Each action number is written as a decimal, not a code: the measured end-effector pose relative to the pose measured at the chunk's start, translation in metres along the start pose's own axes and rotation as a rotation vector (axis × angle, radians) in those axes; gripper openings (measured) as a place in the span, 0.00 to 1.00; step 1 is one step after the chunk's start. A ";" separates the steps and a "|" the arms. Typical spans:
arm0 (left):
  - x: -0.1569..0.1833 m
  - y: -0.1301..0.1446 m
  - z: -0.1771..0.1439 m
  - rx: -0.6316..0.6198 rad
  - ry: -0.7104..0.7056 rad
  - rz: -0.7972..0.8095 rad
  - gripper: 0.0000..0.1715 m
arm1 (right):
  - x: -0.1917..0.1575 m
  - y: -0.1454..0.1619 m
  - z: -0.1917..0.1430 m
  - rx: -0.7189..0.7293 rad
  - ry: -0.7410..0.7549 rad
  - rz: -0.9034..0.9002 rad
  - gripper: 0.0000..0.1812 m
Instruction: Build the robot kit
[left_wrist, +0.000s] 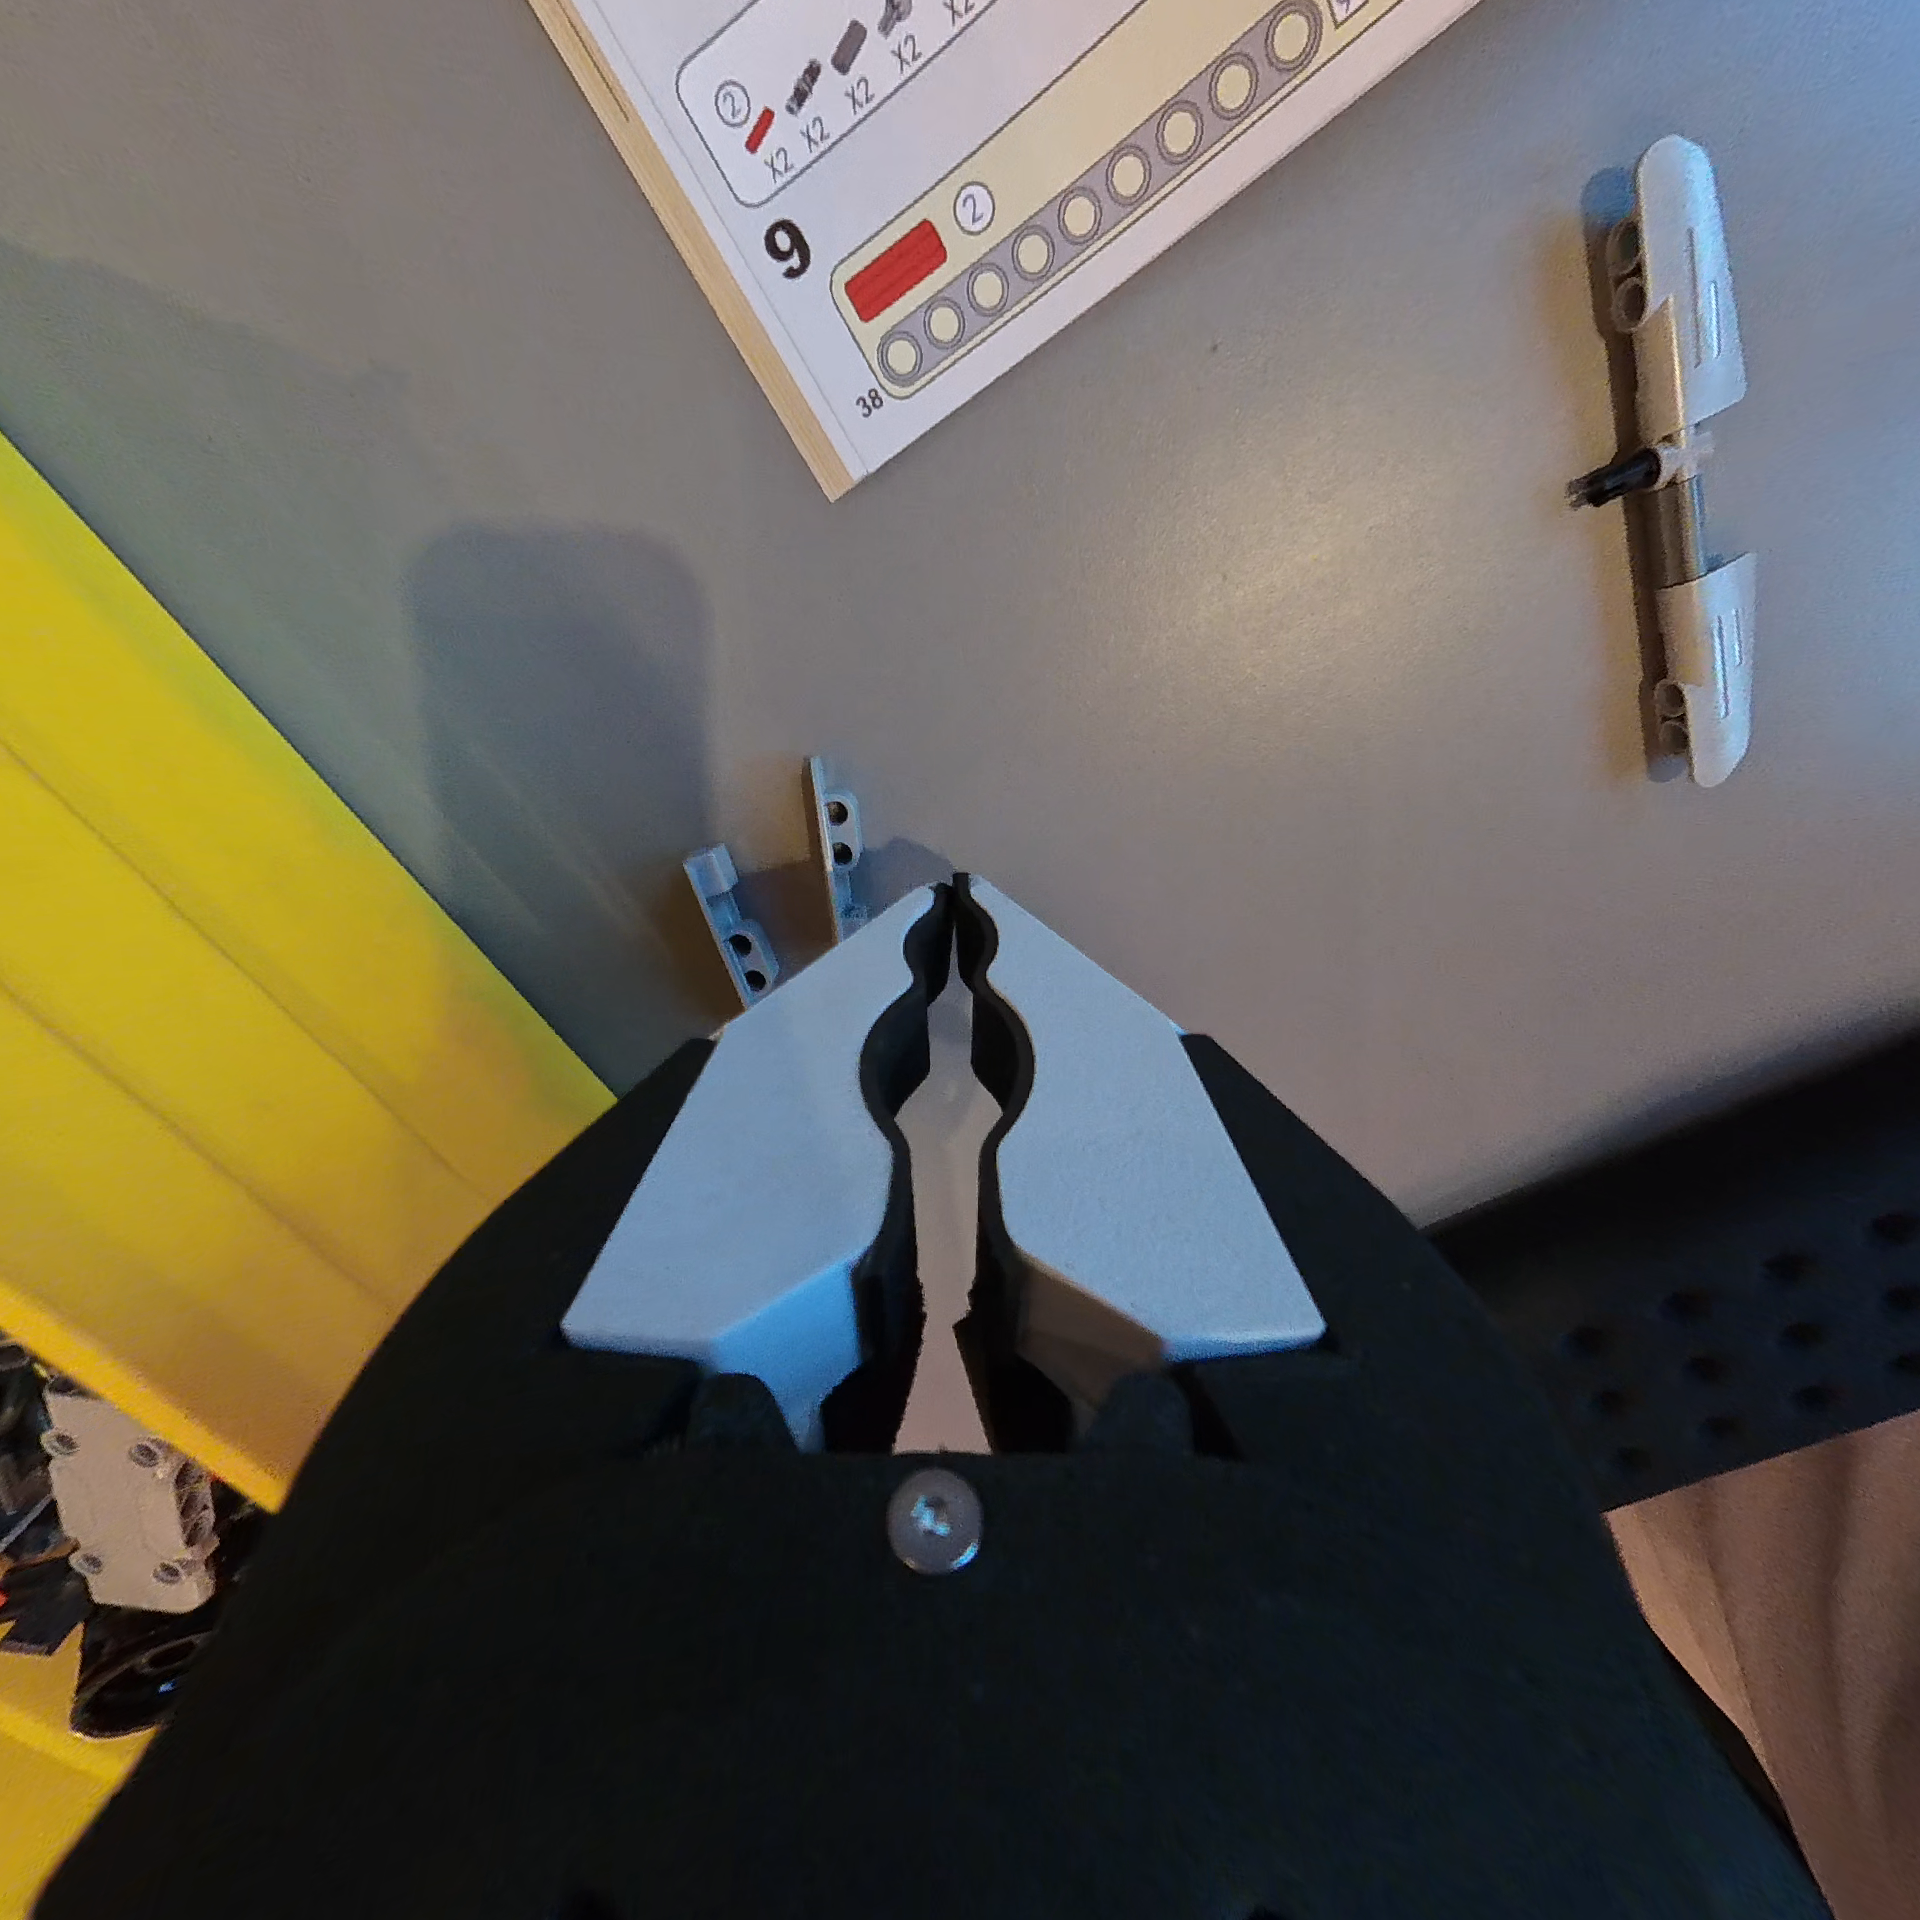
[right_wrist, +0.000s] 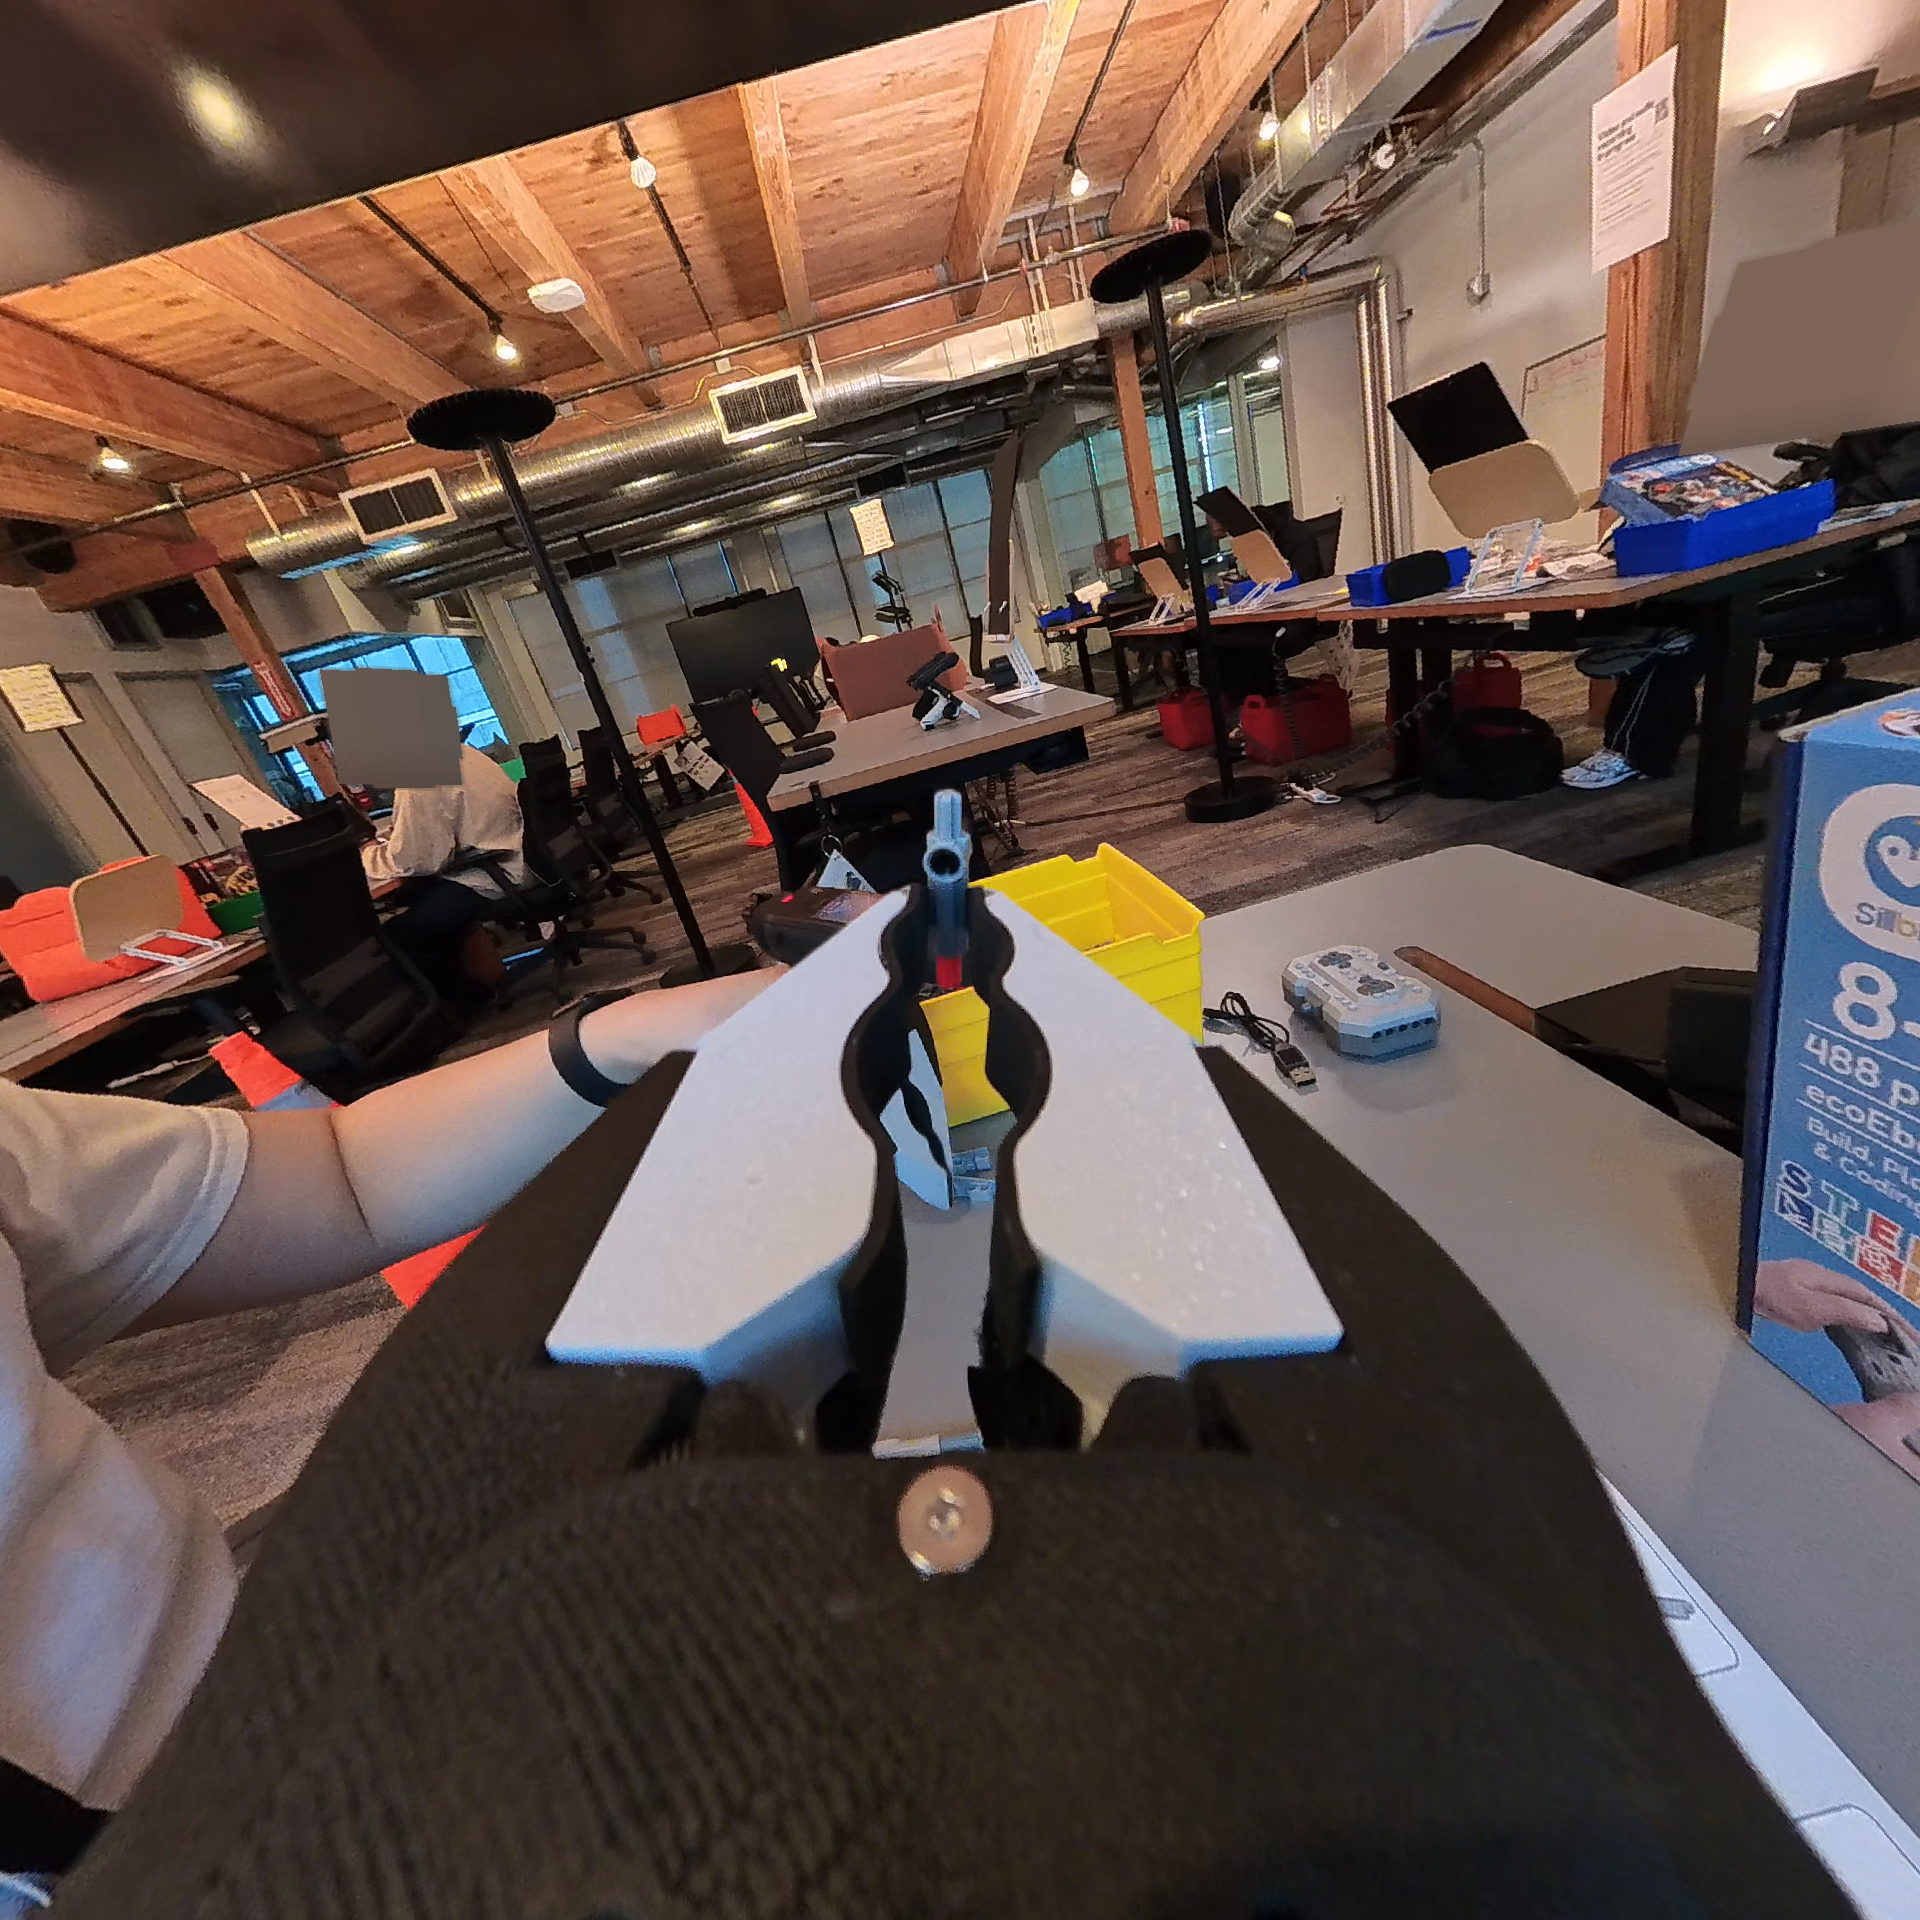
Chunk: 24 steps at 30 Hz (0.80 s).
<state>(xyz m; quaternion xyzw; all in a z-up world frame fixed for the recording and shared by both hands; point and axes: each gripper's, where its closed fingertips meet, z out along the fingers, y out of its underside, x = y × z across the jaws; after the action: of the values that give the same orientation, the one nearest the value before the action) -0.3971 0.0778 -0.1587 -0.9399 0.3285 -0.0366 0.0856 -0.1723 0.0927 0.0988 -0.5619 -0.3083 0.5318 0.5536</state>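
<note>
My left gripper (left_wrist: 956, 891) is shut, its black pads meeting at the tips just above the grey table (left_wrist: 1247, 831); I see nothing between them. Two small grey studded pieces (left_wrist: 736, 930) (left_wrist: 837, 840) lie right beside its left finger. A long grey and white built piece with a black pin (left_wrist: 1683, 457) lies farther off to the right. My right gripper (right_wrist: 948, 914) is raised above the table and shut on a small grey connector (right_wrist: 948, 868) with a red pin (right_wrist: 948, 971) at its lower end; the connector sticks out past the fingertips.
An open instruction booklet (left_wrist: 987, 208) lies ahead of the left gripper. A yellow bin (left_wrist: 156, 935) (right_wrist: 1122, 925) stands to its left. A grey control block (right_wrist: 1361, 997), a black cable (right_wrist: 1262, 1029) and a blue box (right_wrist: 1849, 1091) are on the table. A person's arm (right_wrist: 468, 1122) reaches across. Left tips to right tips: about 35 cm.
</note>
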 end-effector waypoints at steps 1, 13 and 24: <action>0.001 0.001 0.001 -0.006 0.009 -0.004 0.00 | -0.001 0.000 0.000 -0.002 -0.002 -0.001 0.02; -0.012 -0.005 -0.014 0.046 -0.036 -0.036 0.08 | 0.000 0.002 0.001 -0.012 -0.001 -0.007 0.03; -0.010 -0.010 -0.008 0.018 0.027 -0.045 0.03 | 0.003 -0.001 -0.002 -0.003 0.002 -0.003 0.02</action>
<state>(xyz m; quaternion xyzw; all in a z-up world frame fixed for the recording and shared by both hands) -0.4001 0.0904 -0.1487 -0.9456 0.3082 -0.0541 0.0889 -0.1694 0.0953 0.0990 -0.5630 -0.3091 0.5299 0.5538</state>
